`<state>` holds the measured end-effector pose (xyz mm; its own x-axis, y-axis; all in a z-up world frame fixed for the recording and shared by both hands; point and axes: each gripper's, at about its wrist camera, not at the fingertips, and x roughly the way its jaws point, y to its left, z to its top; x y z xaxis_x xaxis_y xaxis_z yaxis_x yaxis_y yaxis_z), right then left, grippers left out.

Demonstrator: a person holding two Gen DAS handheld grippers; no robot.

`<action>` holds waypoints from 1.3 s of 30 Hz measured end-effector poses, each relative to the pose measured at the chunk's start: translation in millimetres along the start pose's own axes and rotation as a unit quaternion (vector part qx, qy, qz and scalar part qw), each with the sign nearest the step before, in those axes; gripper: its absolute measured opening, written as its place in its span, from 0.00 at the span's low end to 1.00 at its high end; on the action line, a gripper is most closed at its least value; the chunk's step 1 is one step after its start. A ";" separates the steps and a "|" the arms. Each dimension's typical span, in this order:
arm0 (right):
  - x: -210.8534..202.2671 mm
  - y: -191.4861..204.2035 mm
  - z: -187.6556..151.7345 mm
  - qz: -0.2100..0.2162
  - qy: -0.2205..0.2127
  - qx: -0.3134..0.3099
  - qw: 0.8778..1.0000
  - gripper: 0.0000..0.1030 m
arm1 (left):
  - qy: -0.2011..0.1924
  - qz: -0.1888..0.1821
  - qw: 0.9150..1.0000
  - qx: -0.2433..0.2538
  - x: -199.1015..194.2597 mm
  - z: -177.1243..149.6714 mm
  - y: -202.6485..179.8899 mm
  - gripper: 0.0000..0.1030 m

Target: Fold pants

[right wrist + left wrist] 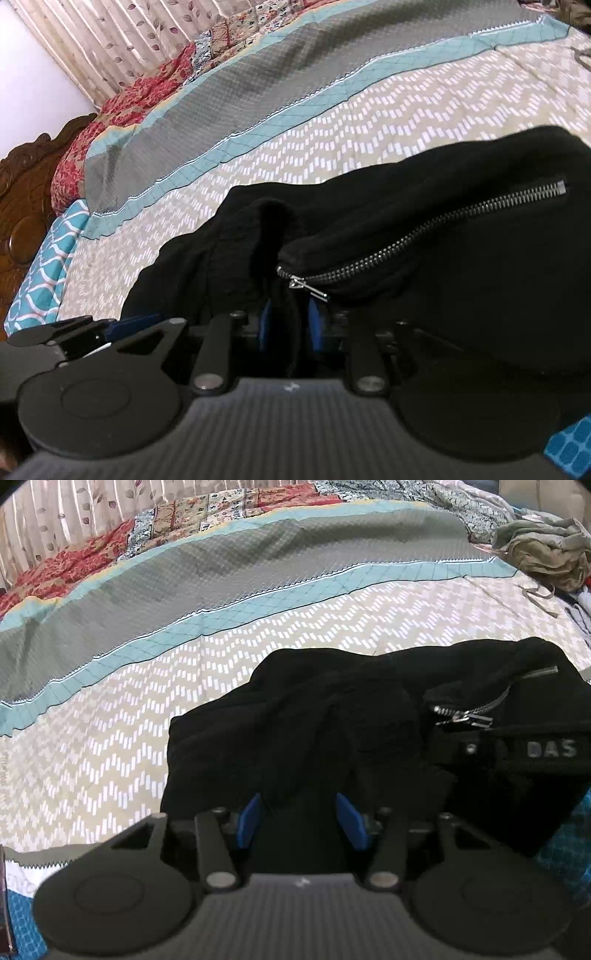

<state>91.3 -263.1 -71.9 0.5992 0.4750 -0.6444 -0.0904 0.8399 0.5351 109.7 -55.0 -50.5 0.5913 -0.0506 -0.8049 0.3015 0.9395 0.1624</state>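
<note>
Black pants (332, 716) lie bunched on the bed (110, 738), on the beige zigzag part of the cover, near edge toward me. My left gripper (301, 821) sits low over them, blue pads (249, 821) standing well apart, black cloth running down between them. I can't tell if the pads press on it; they look slack. My right gripper (291, 325) has its pads (316, 325) drawn in narrow, and a fold of the pants hangs straight down between them, pinched. A pocket zipper (424, 240) runs up and right just beyond that grip, its pull (306, 288) dangling at the lower end. In the left view, grey letters (552, 748) show on a band at the right. A heap of clothes (543, 554) sits well apart, far right.
</note>
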 end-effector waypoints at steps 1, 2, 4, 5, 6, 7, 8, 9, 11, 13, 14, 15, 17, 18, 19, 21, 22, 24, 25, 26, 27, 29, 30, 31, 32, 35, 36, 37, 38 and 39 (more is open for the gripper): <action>-5.6 2.2 -2.2 0.002 -0.004 -0.001 1.000 0.26 | 0.001 0.002 1.000 -0.001 -0.7 0.6 -0.6 0.46; -11.8 3.3 -3.1 0.005 -0.009 -0.002 1.000 0.28 | 0.002 0.003 1.000 -0.002 -1.6 0.9 -1.4 0.46; -22.4 4.6 -5.0 0.012 -0.019 -0.006 1.000 0.29 | 0.004 0.008 1.000 -0.002 -0.9 0.8 -2.2 0.46; -28.9 5.2 -6.0 0.018 -0.026 -0.010 0.999 0.29 | 0.004 0.011 1.000 0.000 -0.4 0.5 -3.1 0.46; -34.8 5.2 -6.7 0.023 -0.033 -0.014 0.999 0.29 | 0.004 0.014 1.000 0.002 -0.5 0.3 -4.5 0.46; -38.7 4.4 -6.9 0.025 -0.040 -0.017 0.999 0.29 | 0.005 0.016 1.000 0.003 0.1 0.2 -5.2 0.46; -44.3 2.9 -8.8 0.027 -0.046 -0.018 0.998 0.29 | 0.005 0.018 1.000 0.004 0.1 0.2 -6.2 0.46; -47.6 0.6 -10.8 0.028 -0.050 -0.015 0.998 0.30 | 0.006 0.021 1.000 0.006 0.3 0.2 -7.1 0.46; -46.1 -6.3 -13.1 0.022 -0.048 -0.008 0.999 0.32 | 0.008 0.025 1.000 0.008 0.8 0.5 -8.9 0.46; -38.0 -15.5 -16.2 0.007 -0.034 0.005 0.999 0.32 | 0.009 0.030 0.999 0.012 1.7 0.0 -10.9 0.47; -33.0 -22.0 -19.0 0.002 -0.024 0.018 1.000 0.32 | 0.009 0.033 0.999 0.016 1.8 -0.2 -12.3 0.47; -29.4 -28.5 -21.4 0.004 -0.016 0.030 0.999 0.32 | 0.010 0.037 0.999 0.020 2.3 -0.4 -14.0 0.47; -30.0 -35.5 -25.3 0.011 -0.015 0.042 0.999 0.31 | 0.013 0.044 0.999 0.028 3.7 -0.7 -16.9 0.47; -34.6 -35.6 -24.1 0.019 -0.018 0.042 0.999 0.31 | 0.014 0.047 0.998 0.031 4.2 -0.8 -17.7 0.47; -41.1 -34.5 -22.3 0.029 -0.025 0.039 0.998 0.33 | 0.015 0.049 0.998 0.032 4.6 -0.7 -18.4 0.47; -59.5 -34.8 -18.2 0.044 -0.058 0.029 0.997 0.36 | 0.017 0.053 0.998 0.034 4.9 0.1 -19.8 0.47; -70.0 -37.8 -16.0 0.045 -0.080 0.026 0.995 0.40 | 0.019 0.055 0.998 0.034 4.9 0.8 -20.5 0.47; -91.9 -51.7 -12.6 0.033 -0.123 0.032 0.991 0.47 | 0.021 0.058 0.998 0.034 4.3 2.1 -21.3 0.48; -101.1 -62.0 -11.9 0.025 -0.142 0.042 0.989 0.52 | 0.022 0.059 0.997 0.034 3.8 2.6 -21.6 0.48; -111.0 -74.8 -12.1 0.016 -0.161 0.056 0.985 0.55 | 0.023 0.060 0.997 0.035 3.2 3.3 -22.1 0.48; -118.9 -88.0 -13.4 0.008 -0.175 0.073 0.982 0.59 | 0.023 0.062 0.997 0.036 2.4 4.2 -22.6 0.48; -130.1 -117.4 -19.2 -0.011 -0.193 0.118 0.974 0.63 | 0.025 0.065 0.997 0.038 1.3 6.3 -23.7 0.49; -133.0 -129.4 -22.7 -0.019 -0.195 0.138 0.971 0.63 | 0.027 0.067 0.997 0.038 1.1 7.4 -24.1 0.49; -135.2 -141.5 -27.3 -0.026 -0.197 0.159 0.967 0.63 | 0.029 0.067 0.997 0.037 0.6 8.7 -24.6 0.49; -137.5 -152.3 -31.5 -0.030 -0.199 0.177 0.964 0.63 | 0.029 0.067 0.997 0.035 -0.7 10.8 -25.2 0.49; -141.6 -173.0 -41.9 -0.031 -0.202 0.215 0.955 0.64 | 0.019 0.048 0.999 0.016 -11.2 19.9 -25.2 0.49; -142.3 -176.8 -44.1 -0.027 -0.203 0.223 0.953 0.64 | 0.008 0.031 0.999 0.004 -17.9 25.6 -25.2 0.49; -143.7 -177.5 -45.0 -0.024 -0.204 0.226 0.952 0.64 | 0.000 0.016 1.000 -0.004 -22.8 30.1 -25.4 0.49; -144.1 -177.9 -46.0 -0.020 -0.205 0.227 0.952 0.64 | -0.009 -0.001 1.000 -0.010 -27.7 35.2 -26.8 0.49; -144.6 -176.5 -46.9 -0.016 -0.205 0.226 0.952 0.64 | -0.017 -0.021 1.000 -0.015 -31.8 41.1 -29.2 0.48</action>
<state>-16.7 -467.7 -98.8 0.8640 0.2312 -0.4472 0.2290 0.6104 0.7582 112.8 -94.8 -6.2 0.6042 -0.1011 -0.7904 0.3041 0.9461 0.1114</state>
